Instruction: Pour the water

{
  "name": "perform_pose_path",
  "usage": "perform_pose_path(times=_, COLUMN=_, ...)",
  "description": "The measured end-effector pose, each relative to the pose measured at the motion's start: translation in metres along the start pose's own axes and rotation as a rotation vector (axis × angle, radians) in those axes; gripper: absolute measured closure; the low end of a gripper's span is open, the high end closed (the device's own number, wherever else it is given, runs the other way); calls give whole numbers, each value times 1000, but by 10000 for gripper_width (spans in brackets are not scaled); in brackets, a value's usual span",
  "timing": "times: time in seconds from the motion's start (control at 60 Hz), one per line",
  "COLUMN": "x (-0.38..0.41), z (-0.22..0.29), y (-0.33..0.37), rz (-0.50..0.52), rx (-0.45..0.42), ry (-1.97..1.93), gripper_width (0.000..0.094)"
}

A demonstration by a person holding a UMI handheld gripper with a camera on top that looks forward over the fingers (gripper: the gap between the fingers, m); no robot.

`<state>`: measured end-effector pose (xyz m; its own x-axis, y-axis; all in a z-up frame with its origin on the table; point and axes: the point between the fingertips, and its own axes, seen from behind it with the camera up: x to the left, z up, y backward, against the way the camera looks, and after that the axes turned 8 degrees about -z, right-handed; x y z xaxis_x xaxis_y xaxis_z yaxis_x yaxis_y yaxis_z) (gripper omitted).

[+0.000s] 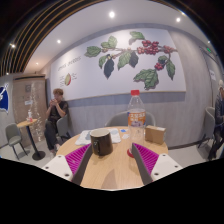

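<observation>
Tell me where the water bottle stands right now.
The water bottle stands on the round table, beyond the open tool, beside a brown box.

1. Water bottle (pixel 136 108): clear plastic, upright on the round wooden table, its red cap still on; a label band wraps its middle. It stands beyond the fingers, toward the table's far side, just beside a small brown box
2. Dark cup (pixel 101 143): a black, opaque vessel, upright on the same table, nearer than the bottle and apart from it. It stands just ahead of the fingers, closer to the left one; its contents cannot be seen
3. Gripper (pixel 112 165): fingers spread wide, magenta pads facing inward, nothing between them but bare tabletop
</observation>
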<state>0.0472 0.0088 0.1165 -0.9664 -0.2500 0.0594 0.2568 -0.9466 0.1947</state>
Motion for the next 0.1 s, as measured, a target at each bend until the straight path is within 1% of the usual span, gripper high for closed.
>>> perform_pose_path(times=0.1, x=-6, z=-12, y=14, rz=12, rx=19, ry=-8, gripper_width=92)
